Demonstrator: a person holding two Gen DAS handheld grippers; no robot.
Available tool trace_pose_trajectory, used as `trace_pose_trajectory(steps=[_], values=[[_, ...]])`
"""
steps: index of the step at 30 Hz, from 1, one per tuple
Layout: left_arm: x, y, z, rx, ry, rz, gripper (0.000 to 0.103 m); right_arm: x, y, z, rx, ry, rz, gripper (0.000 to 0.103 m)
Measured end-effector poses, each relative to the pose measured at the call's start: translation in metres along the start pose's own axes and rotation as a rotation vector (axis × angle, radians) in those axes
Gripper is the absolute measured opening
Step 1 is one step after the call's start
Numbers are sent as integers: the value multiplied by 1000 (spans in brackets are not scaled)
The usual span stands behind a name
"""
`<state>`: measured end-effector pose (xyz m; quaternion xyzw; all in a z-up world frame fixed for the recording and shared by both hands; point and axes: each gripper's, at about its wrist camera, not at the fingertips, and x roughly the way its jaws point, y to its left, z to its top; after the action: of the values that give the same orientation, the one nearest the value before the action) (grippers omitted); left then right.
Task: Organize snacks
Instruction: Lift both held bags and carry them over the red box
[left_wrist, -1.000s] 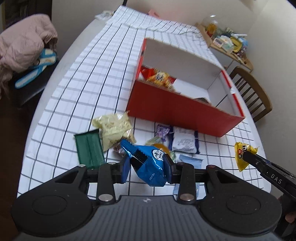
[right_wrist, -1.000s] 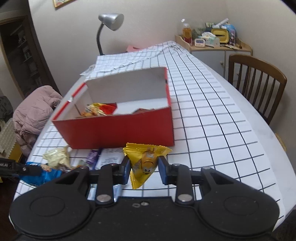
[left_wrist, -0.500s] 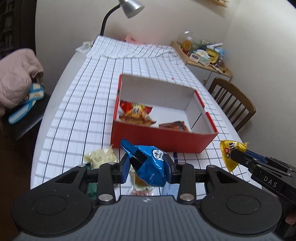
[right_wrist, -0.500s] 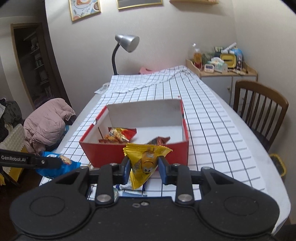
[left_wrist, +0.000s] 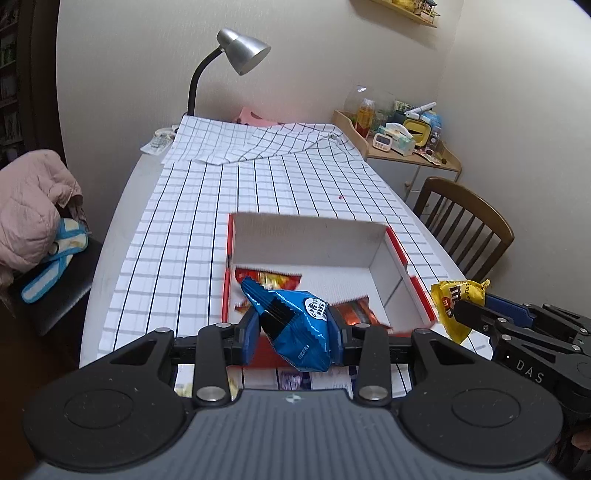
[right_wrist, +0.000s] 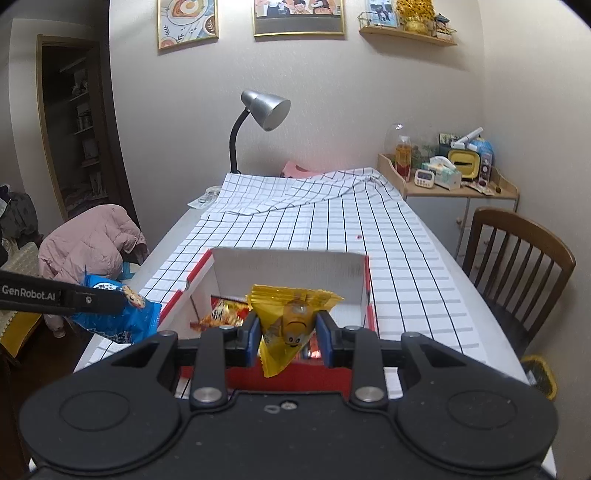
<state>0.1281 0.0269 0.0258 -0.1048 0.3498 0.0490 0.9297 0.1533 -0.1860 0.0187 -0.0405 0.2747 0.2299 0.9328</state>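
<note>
My left gripper (left_wrist: 293, 328) is shut on a blue snack bag (left_wrist: 295, 325), held in the air just before the near wall of the red box (left_wrist: 399, 254). My right gripper (right_wrist: 286, 328) is shut on a yellow candy bag (right_wrist: 288, 321), raised over the near edge of the same red box (right_wrist: 365, 288). Inside the box lie red-orange snack packets (left_wrist: 273, 280). The right gripper with its yellow bag (left_wrist: 456, 306) shows at the right of the left wrist view. In the right wrist view the left gripper and blue bag (right_wrist: 122, 317) appear at the left. Several loose packets (left_wrist: 295, 380) lie under the left gripper, mostly hidden.
A white checked cloth (left_wrist: 192, 221) covers the long table. A grey desk lamp (left_wrist: 236, 62) stands at the far end. A wooden chair (right_wrist: 517, 266) sits on the right, a chair with a pink jacket (left_wrist: 29, 199) on the left, a cluttered side cabinet (right_wrist: 450, 173) at the back right.
Both grippers have risen with their bags and tilted up, so the box's inside and the far room now show. The loose packets on the table have dropped below the left gripper's view.
</note>
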Motion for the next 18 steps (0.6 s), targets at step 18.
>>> trace_pose_trajectory(steps=[18], values=[[114,-3,59,20,115,84,37,126,-34,30,-5,197,61,30]])
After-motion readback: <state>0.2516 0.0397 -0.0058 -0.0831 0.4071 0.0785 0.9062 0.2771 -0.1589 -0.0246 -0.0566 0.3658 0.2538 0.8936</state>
